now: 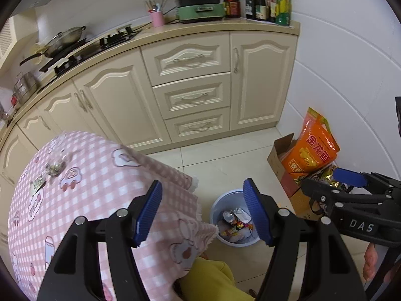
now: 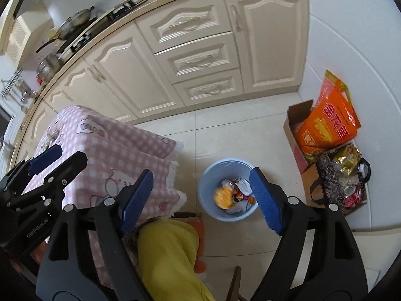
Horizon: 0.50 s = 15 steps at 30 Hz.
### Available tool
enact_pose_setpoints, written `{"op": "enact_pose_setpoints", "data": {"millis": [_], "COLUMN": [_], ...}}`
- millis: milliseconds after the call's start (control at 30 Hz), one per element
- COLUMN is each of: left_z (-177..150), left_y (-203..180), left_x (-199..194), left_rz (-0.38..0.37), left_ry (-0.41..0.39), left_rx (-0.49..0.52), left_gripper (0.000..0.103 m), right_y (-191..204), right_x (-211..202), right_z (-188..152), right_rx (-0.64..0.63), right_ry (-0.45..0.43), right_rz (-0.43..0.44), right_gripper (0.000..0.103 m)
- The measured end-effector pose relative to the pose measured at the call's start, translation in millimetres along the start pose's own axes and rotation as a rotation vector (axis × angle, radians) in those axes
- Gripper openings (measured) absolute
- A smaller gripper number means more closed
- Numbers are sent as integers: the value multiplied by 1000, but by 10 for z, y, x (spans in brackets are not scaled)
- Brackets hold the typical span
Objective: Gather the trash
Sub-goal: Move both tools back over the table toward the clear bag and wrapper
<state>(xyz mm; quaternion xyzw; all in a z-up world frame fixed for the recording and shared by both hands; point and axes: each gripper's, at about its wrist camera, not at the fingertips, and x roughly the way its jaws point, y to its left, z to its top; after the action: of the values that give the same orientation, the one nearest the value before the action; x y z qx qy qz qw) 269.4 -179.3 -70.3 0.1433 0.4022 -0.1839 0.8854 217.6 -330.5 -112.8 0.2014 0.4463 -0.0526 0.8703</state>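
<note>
trash (image 1: 54, 168) is lying on the checked tablecloth (image 1: 105, 183), looking light and crinkly, best pinched edgewise; left gripper (image 1: 203, 210) and right gripper (image 2: 200, 200) are hovering spread, empty, over the bin (image 2: 208, 175).

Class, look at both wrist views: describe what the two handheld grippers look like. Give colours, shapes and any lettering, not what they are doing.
The left gripper and the right gripper match: black plastic frames with silver pivot bolts and two flat, ribbed blue fingers. Seen from the left wrist, the right gripper carries white "DAS" lettering; seen from the right wrist, the left carries "GenRobot.AI". No cables show.
</note>
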Motion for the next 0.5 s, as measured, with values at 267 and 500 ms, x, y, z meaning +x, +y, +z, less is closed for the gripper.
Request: {"op": "enact_pose_setpoints", "data": {"millis": [267,500], "left_z": [-82,-138], "left_y": [308,709], "left_x": [-114,-272], "left_rz": [-3,2], "left_ry": [-8,-29], "left_rx": [-67,-149], "left_gripper": [70,78], "right_y": [260,637], "right_x": [90,53], "right_z": [-40,60], "right_rx": [-35,-85], "right_ry": [35,30], "right_rz": [7,17], "right_gripper": [78,79]}}
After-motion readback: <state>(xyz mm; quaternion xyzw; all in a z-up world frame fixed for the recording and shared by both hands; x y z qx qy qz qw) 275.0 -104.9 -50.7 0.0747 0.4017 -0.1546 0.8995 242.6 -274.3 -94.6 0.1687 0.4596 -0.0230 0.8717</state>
